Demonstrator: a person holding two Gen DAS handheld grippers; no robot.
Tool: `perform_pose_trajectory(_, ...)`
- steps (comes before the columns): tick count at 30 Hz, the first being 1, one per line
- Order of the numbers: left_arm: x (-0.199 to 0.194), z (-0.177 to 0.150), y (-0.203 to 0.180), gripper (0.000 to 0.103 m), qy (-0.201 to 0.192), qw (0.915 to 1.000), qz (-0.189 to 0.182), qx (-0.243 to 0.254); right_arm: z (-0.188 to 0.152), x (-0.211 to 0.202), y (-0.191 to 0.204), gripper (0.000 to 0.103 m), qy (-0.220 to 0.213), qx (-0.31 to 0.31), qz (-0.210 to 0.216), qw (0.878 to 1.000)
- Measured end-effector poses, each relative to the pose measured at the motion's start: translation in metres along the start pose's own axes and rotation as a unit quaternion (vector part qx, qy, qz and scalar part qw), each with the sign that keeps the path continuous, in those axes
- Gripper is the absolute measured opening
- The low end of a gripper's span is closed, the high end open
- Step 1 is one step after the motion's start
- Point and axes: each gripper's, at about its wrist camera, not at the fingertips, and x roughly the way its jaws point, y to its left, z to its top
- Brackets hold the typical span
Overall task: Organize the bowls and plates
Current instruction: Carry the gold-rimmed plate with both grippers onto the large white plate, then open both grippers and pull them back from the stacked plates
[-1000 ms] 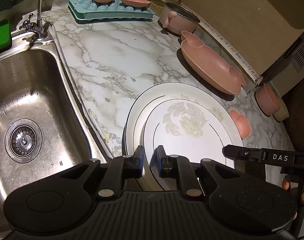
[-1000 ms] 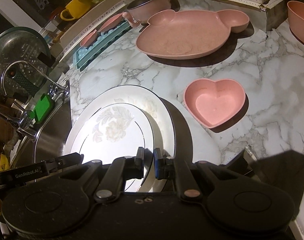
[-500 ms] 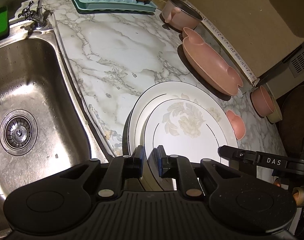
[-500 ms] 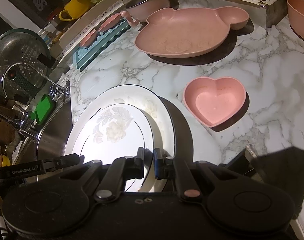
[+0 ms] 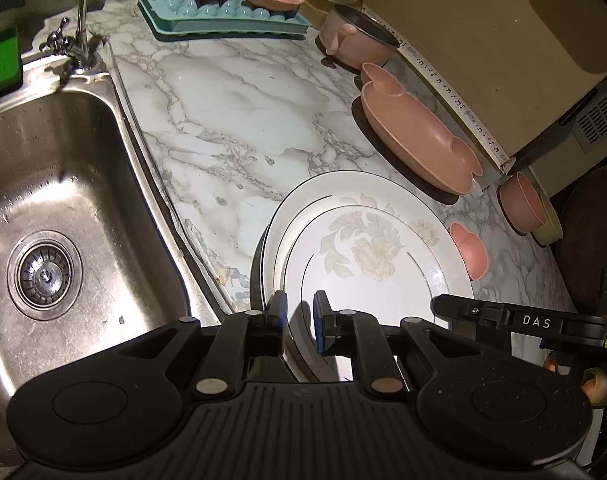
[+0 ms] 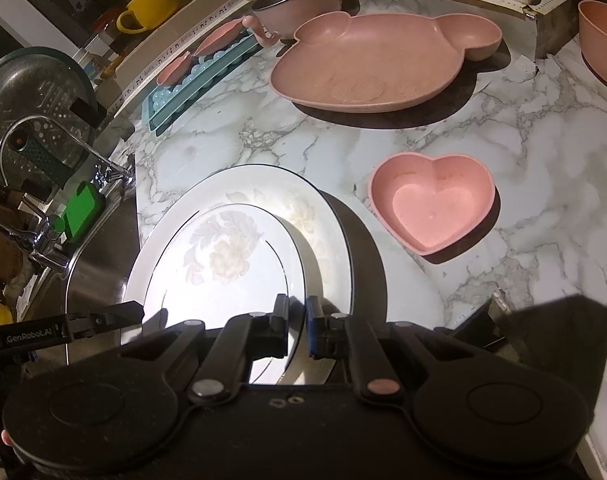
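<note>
Two white floral plates are stacked, a smaller plate (image 5: 367, 272) on a larger plate (image 5: 303, 208). They are held a little above the marble counter (image 5: 239, 120). My left gripper (image 5: 299, 318) is shut on the stack's near-left rim. My right gripper (image 6: 297, 322) is shut on its right rim; the stack shows there too, smaller plate (image 6: 227, 264) on larger plate (image 6: 271, 184). A pink heart-shaped bowl (image 6: 433, 202) and a pink mouse-shaped plate (image 6: 375, 64) sit on the counter.
A steel sink (image 5: 59, 216) with tap (image 5: 81, 20) lies left. A teal ice tray (image 5: 223, 16) carrying two pink dishes and a pink pot (image 5: 357, 38) stand at the back. Pink bowls (image 5: 523, 204) are at the right.
Both grippers have kept their hold on the stacked plates. The left view has shifted slightly, with the stack still above the counter beside the sink.
</note>
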Motion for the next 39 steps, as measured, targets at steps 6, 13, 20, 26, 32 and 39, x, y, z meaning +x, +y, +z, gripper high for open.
perform_pose_trajectory(6,-0.008,-0.003,-0.013,0.013,-0.025,0.9991,0.01,0.033,0.0,-0.01,0.008,0.018,-0.01,-0.023,-0.018,1.0)
perform_pose_trajectory(13,-0.018,-0.006,-0.041,0.013,-0.057,0.9949,0.005,0.084,-0.006,-0.03,0.023,0.026,-0.036,-0.052,-0.028,0.998)
perform_pose_trajectory(20,-0.021,-0.004,-0.065,0.016,-0.07,0.991,-0.013,0.114,-0.012,-0.057,0.035,0.041,-0.081,-0.073,-0.043,0.993)
perform_pose_trajectory(26,-0.02,0.001,-0.082,0.021,-0.079,0.9867,-0.029,0.139,-0.015,-0.078,0.034,0.062,-0.12,-0.074,-0.062,0.988)
perform_pose_trajectory(32,-0.017,0.01,-0.096,0.05,-0.095,0.9838,-0.031,0.149,-0.014,-0.093,0.028,0.076,-0.154,-0.064,-0.087,0.982)
perform_pose_trajectory(39,-0.013,0.028,-0.12,0.075,-0.137,0.9749,-0.016,0.174,-0.002,-0.102,0.018,0.088,-0.181,-0.058,-0.124,0.974)
